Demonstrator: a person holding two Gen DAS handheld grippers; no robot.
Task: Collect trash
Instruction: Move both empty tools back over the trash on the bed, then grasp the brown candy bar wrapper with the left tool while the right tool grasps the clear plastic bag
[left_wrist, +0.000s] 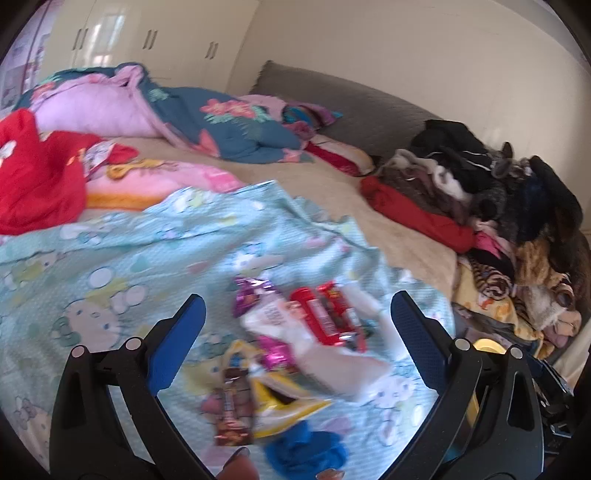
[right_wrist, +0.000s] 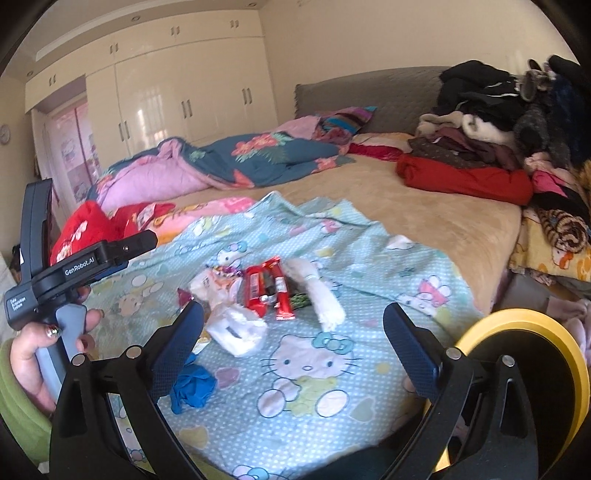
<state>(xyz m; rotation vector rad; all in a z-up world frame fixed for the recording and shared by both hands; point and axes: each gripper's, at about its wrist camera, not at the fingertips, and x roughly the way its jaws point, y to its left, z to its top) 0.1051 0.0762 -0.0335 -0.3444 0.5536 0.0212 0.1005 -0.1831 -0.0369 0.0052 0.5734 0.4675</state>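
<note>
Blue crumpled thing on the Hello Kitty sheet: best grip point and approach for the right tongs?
Take the blue crumpled wad across its bunched middle, coming from above with the right tongs, which are open. It is a soft lump lying apart from the wrapper pile, with bare sheet on its right, so the fingers can straddle it. The material is unclear.

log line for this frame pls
phase: approach | left gripper: open, over wrapper pile | right gripper: open, empty | yellow bin: right, beside bed | nothing grasped
</note>
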